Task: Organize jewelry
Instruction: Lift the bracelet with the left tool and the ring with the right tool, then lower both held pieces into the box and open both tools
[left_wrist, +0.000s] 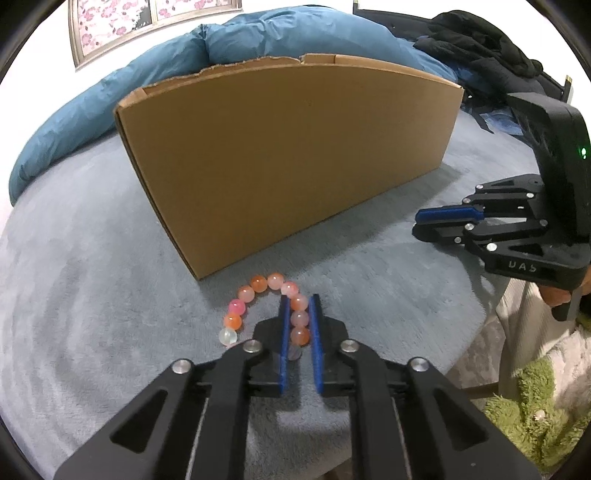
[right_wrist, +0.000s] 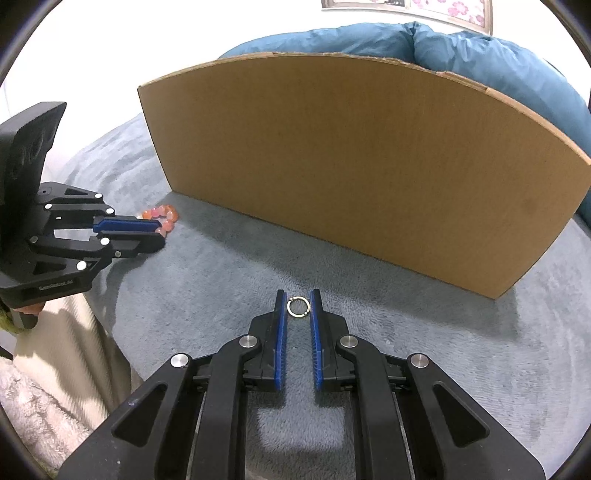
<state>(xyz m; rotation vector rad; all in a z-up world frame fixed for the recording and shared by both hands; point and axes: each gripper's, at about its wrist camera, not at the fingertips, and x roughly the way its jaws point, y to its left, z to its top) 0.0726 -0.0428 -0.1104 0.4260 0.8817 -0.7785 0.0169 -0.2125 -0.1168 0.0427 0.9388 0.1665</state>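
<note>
On the grey fleece bed (right_wrist: 406, 325), the left tongs (left_wrist: 299, 306) straddle the pink-orange beaded bracelet (left_wrist: 258, 283) unclenched; the right tongs (right_wrist: 298, 301) bracket the small metal ring (right_wrist: 297, 307), released.

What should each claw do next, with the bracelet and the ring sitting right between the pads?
Probably close both. The left claw straddles one side of the bead bracelet, with beads between its blue pads but no clear pinch yet. The right claw brackets the small metal ring lying flat on the grey blanket, with gaps either side. Close gently, then lift toward the cardboard box.
</note>
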